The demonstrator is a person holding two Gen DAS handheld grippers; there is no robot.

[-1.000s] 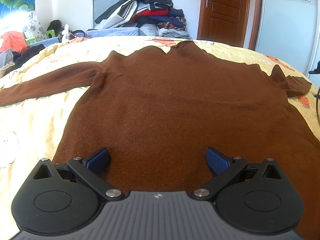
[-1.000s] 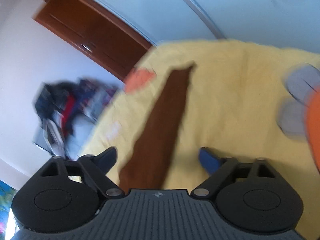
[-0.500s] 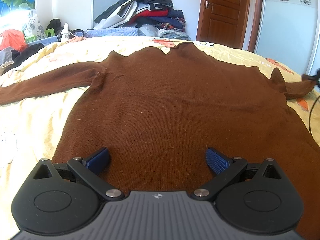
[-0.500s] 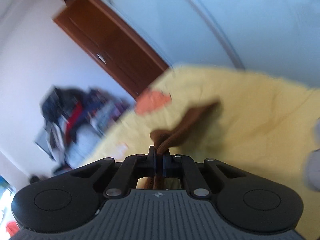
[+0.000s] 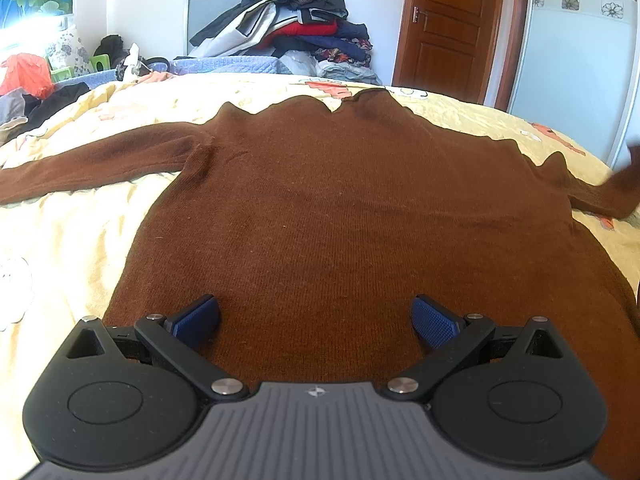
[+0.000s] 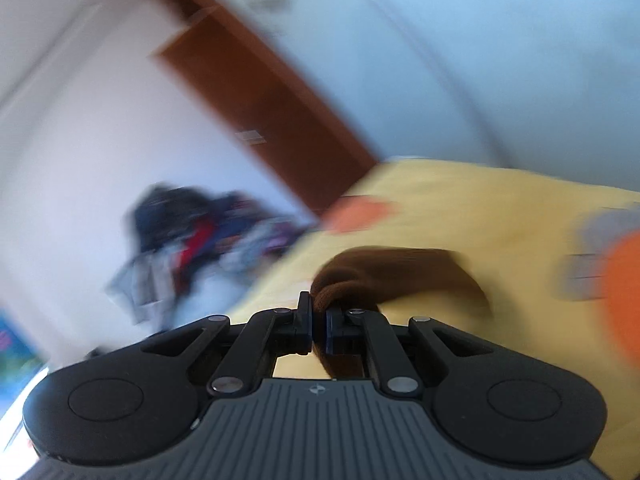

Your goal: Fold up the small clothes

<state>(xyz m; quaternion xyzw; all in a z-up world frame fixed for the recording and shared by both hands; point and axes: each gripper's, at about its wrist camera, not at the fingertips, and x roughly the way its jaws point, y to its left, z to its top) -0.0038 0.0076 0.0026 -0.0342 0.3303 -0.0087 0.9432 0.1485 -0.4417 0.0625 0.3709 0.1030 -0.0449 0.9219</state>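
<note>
A brown knit sweater (image 5: 340,216) lies flat on the yellow bedspread (image 5: 60,248), collar far, hem near. Its left sleeve (image 5: 92,164) stretches out to the left. My left gripper (image 5: 316,316) is open and empty, low over the hem, blue pads apart. In the blurred right wrist view my right gripper (image 6: 319,322) is shut on the sweater's right sleeve (image 6: 384,276), which bunches above the fingers and is lifted off the bed. That raised sleeve also shows at the right edge of the left wrist view (image 5: 616,192).
A pile of clothes (image 5: 296,36) stands past the bed's far edge by the white wall. A wooden door (image 5: 452,20) is at the back right. More clothes and an orange bag (image 5: 24,76) lie at the far left.
My right gripper closed on the right sleeve, which lay flat between open fingers a second ago, and has lifted it while swinging. The left gripper has not moved.
</note>
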